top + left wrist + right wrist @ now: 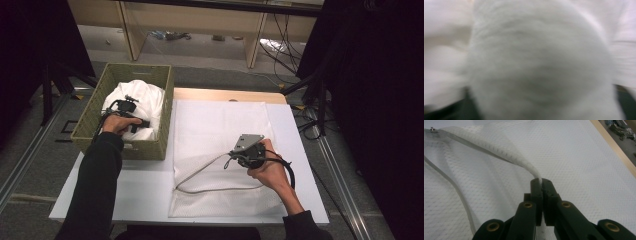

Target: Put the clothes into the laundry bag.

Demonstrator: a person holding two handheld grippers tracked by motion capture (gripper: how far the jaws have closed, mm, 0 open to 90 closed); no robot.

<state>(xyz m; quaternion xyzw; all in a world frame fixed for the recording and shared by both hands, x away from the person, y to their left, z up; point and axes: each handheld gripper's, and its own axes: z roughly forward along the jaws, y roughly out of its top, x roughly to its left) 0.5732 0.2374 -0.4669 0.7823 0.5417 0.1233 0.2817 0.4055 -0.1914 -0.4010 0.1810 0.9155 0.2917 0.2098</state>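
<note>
A white mesh bag (220, 125) lies flat on the table (145, 190). My right gripper (235, 155) is shut on the rim of the bag's opening, with the mesh rim (506, 152) pinched at the jaw tips of the right gripper (541, 181) and raised a little off the bag. The grey zip edge (451, 182) curves away to the left. My left gripper (134, 116) reaches into the woven basket (135, 67) and presses into a bundle of white cloth (147, 97). In the left gripper view the white cloth (536, 65) bulges close and blurred, hiding the jaws.
The green woven basket stands at the table's far left corner, partly over the edge. A wooden strip (225, 95) runs along the table's far side. Past the table, pale shelving (200, 25) and loose cables (280, 45) are on the floor. Dark curtains close off both sides.
</note>
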